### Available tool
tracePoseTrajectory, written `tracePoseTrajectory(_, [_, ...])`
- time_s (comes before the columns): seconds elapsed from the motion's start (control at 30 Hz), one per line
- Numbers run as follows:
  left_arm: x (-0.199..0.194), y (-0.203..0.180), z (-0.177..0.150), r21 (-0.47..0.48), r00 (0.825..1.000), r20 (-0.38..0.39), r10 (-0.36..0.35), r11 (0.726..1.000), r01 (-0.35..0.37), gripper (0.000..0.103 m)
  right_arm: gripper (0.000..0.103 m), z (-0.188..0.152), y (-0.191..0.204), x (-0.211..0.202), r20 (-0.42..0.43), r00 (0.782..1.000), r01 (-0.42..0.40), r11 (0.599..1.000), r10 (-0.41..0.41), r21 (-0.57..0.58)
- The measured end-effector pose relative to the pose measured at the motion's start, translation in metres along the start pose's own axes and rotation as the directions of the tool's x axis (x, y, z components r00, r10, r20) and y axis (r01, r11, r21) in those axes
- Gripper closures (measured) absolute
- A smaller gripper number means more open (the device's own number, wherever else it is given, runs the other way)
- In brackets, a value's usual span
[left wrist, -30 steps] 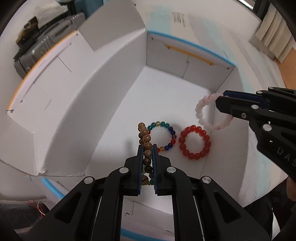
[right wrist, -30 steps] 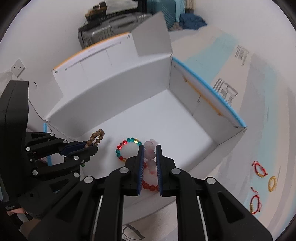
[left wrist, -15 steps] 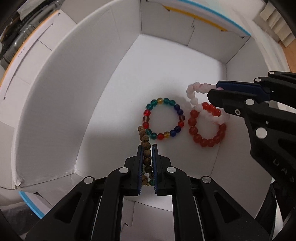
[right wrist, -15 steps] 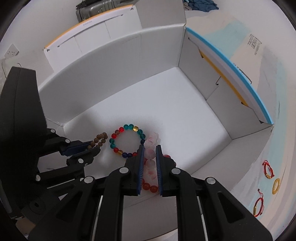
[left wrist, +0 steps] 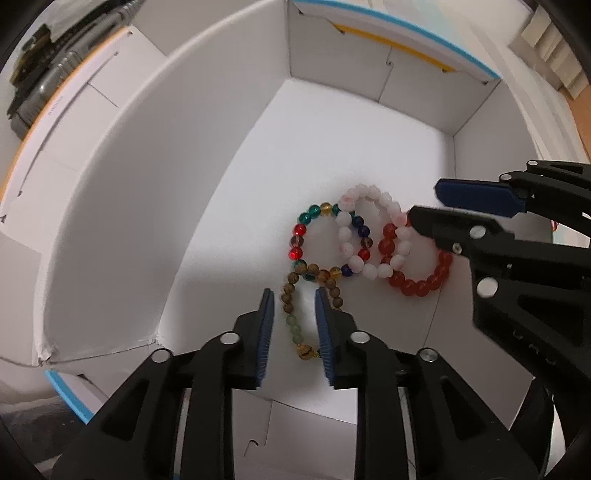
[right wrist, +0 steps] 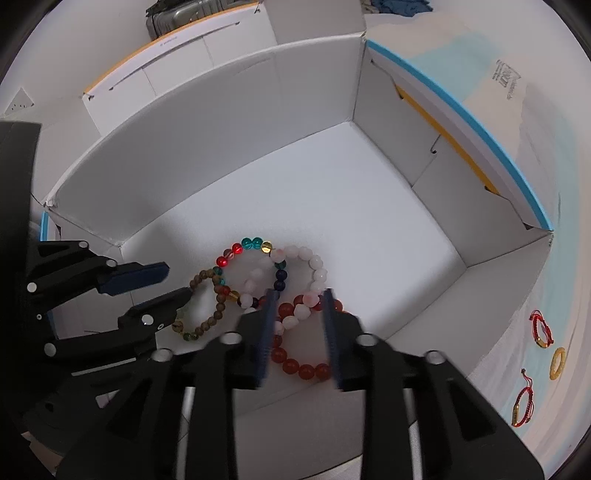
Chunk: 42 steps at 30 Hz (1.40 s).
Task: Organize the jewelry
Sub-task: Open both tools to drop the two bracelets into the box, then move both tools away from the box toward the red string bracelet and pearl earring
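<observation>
An open white cardboard box (left wrist: pixel 122 206) (right wrist: pixel 207 122) holds several bead bracelets on its floor. My left gripper (left wrist: pixel 293 295) is open just above a brown wooden bead bracelet (left wrist: pixel 290 295) (right wrist: pixel 218 301) that lies loose between its fingers. My right gripper (right wrist: pixel 297 295) (left wrist: pixel 424 205) is open over a pale pink bracelet (left wrist: pixel 369 236) (right wrist: pixel 314 271). The pink bracelet lies across a multicoloured glass bracelet (left wrist: pixel 301 236) (right wrist: pixel 240 251) and a red bracelet (left wrist: pixel 421 284) (right wrist: pixel 299 365).
Outside the box on the right, on a white and pale blue cloth, lie two red cord bracelets (right wrist: pixel 541 326) (right wrist: pixel 522 402) and a yellow ring bracelet (right wrist: pixel 557 363). A grey suitcase (right wrist: pixel 184 14) stands behind the box flaps.
Both grippers lowered into the box and opened. The brown bracelet and the pink bracelet dropped from the jaws onto the box floor.
</observation>
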<state>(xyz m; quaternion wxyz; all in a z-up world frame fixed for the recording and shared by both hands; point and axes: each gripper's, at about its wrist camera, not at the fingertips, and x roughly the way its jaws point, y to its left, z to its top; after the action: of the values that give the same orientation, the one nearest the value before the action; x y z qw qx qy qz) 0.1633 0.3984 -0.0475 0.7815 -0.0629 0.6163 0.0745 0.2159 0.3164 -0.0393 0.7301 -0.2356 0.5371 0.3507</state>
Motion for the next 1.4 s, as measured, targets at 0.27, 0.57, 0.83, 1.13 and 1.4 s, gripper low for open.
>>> tracePoseTrajectory(0.27, [-0.023, 0.004, -0.022, -0.052, 0.993, 0.117, 0.009, 0.999, -0.003, 0.047, 0.04, 0.0, -0.003, -0.024, 0.087, 0.996, -0.009, 1.0, 0.007, 0.014])
tracePoseTrajectory(0.57, [-0.051, 0.006, -0.027, -0.086, 0.979, 0.202, 0.031, 0.996, -0.014, 0.022, 0.023, -0.007, -0.006, -0.049, 0.144, 0.99, 0.0, 1.0, -0.005, 0.029])
tracePoseTrajectory(0.83, [-0.076, -0.012, -0.03, -0.087, 0.961, 0.271, 0.055, 0.996, -0.033, 0.008, 0.011, -0.017, -0.012, -0.078, 0.204, 0.978, 0.025, 0.998, -0.035, 0.05])
tracePoseTrajectory(1.13, [-0.088, -0.032, -0.035, -0.087, 0.953, 0.296, 0.071, 0.995, -0.047, 0.006, 0.007, -0.034, -0.024, -0.107, 0.258, 0.964, 0.051, 0.996, -0.069, 0.076])
tracePoseTrajectory(1.4, [-0.103, -0.056, -0.033, -0.089, 0.938, 0.338, 0.077, 0.995, -0.05, 0.006, 0.007, -0.052, -0.051, -0.131, 0.294, 0.951, 0.062, 0.99, -0.096, 0.124])
